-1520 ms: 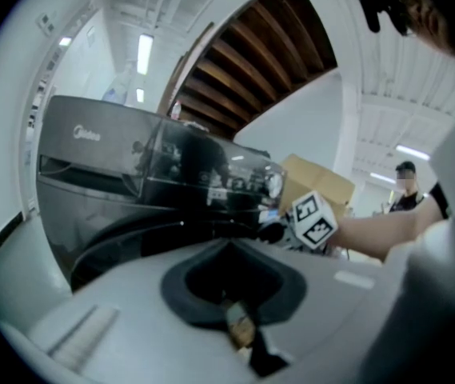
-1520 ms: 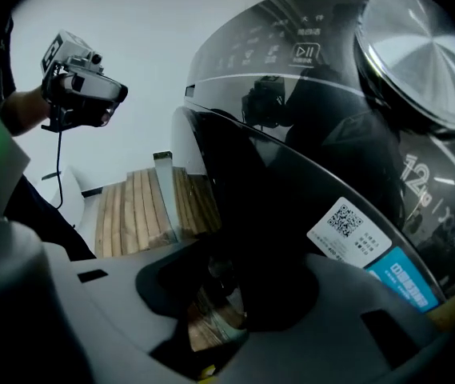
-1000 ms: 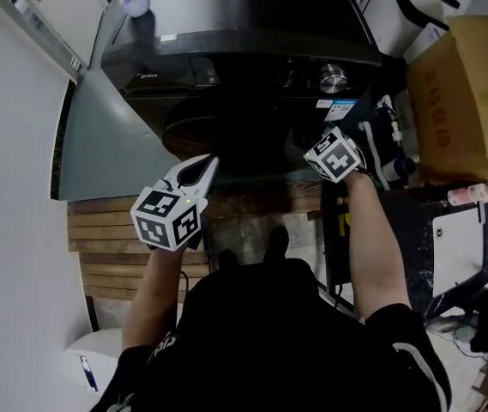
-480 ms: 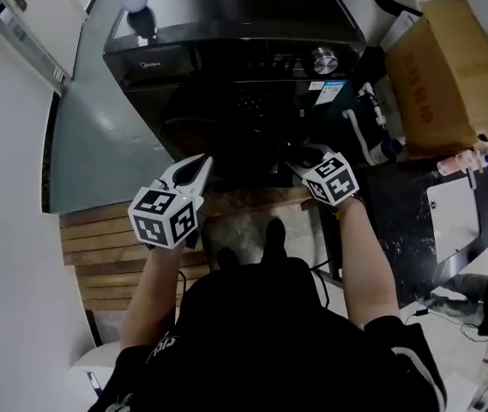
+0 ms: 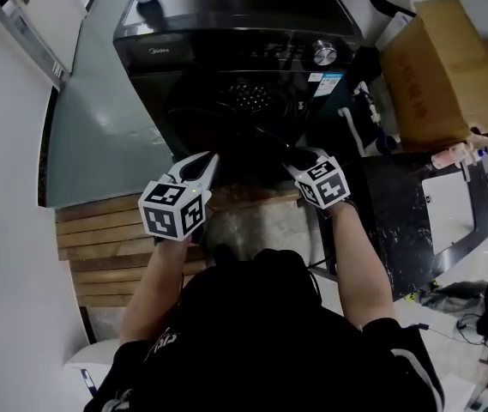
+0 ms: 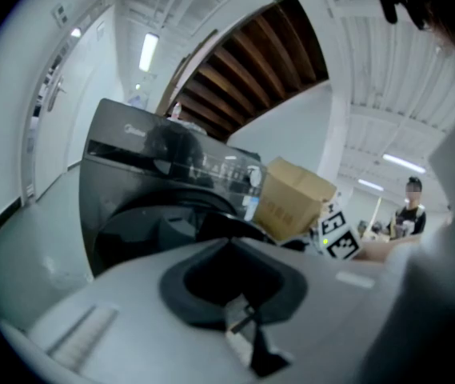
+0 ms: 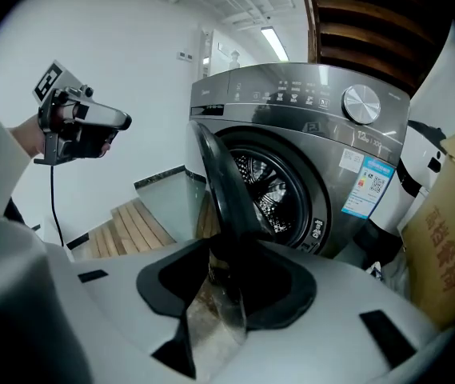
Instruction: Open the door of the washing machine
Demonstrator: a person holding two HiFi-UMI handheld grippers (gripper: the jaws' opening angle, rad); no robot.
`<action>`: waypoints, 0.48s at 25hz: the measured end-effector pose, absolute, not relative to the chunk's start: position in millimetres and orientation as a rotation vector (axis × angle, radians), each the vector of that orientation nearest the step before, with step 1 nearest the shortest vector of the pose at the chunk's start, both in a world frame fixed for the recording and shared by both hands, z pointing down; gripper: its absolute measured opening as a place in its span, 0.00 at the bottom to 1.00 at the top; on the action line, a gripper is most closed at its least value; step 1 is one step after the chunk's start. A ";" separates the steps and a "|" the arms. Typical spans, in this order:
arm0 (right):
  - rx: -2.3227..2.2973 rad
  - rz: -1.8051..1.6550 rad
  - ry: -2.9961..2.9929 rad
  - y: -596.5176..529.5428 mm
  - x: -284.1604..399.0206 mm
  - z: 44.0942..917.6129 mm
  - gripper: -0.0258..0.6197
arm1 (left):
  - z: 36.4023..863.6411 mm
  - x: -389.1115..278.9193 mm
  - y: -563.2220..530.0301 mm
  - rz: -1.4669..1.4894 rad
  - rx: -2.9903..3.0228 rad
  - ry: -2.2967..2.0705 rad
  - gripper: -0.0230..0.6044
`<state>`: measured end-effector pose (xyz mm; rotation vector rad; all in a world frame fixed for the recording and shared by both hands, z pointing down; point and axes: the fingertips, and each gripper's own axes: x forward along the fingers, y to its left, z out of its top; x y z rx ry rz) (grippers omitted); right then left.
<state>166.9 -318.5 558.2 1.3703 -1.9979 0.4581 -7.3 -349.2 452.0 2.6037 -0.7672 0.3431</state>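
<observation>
Black short-sleeved top (image 5: 261,333), white print on its sleeves; pale grey left tool (image 5: 201,168), right tool (image 5: 292,159), each bearing a black-and-white marker cube (image 5: 175,215)

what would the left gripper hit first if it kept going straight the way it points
Probably the part-open door: the left gripper, shut and empty, points at the door's dark outer face, which is swung out toward it. Depth is hard to judge here, so how near it is stays unclear.

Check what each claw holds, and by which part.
Right claw grips the washing machine door by its free outer rim; the door stands partly open. Left claw is shut, holding nothing.
</observation>
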 end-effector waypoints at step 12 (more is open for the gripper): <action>1.216 0.410 -2.089 -271.0 117.4 554.0 0.20 | 462.3 33.8 -316.1 0.420 2.559 -0.856 0.35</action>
